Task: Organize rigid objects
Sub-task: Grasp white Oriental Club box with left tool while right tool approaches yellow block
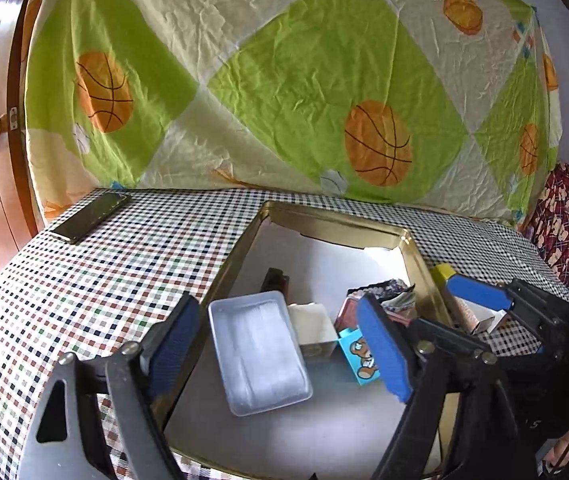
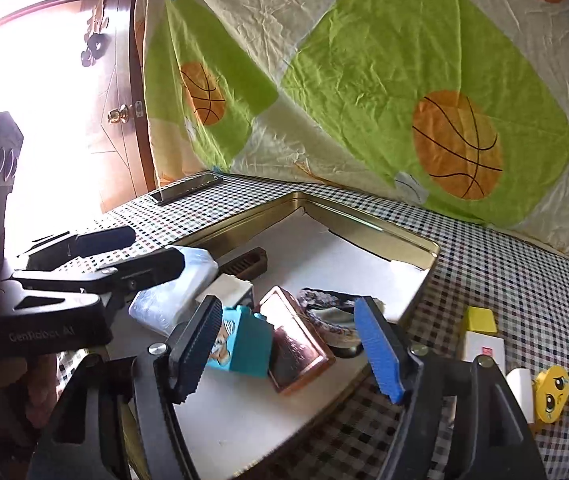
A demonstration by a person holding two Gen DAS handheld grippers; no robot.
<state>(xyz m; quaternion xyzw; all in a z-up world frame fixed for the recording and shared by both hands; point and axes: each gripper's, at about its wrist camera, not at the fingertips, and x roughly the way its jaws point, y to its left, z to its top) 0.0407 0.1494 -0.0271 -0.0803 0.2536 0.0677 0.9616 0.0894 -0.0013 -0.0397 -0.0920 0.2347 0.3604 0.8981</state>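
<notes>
Tray (image 1: 240, 252) holds the white dish (image 1: 258, 354) at centre; left gripper (image 1: 280, 356) straddles it, jaws open, empty — lift clear. Right view: right gripper (image 2: 292, 348) open over teal block (image 2: 250, 346) at 9 o'clock — retreat straight.

Your left gripper's finger (image 1: 384, 354) covers part of the blue bear block (image 1: 358, 356), and the pink tin (image 1: 346, 312) behind it shows only a sliver. In your right view the left gripper (image 2: 132, 248) hides one end of the clear plastic lid (image 2: 172, 296), and the doorway (image 2: 36, 120) is washed out by glare. The yellow face toy (image 2: 550, 394) is partly hidden behind your right gripper's frame, and the print on the white box (image 2: 484, 346) is too small to read.
</notes>
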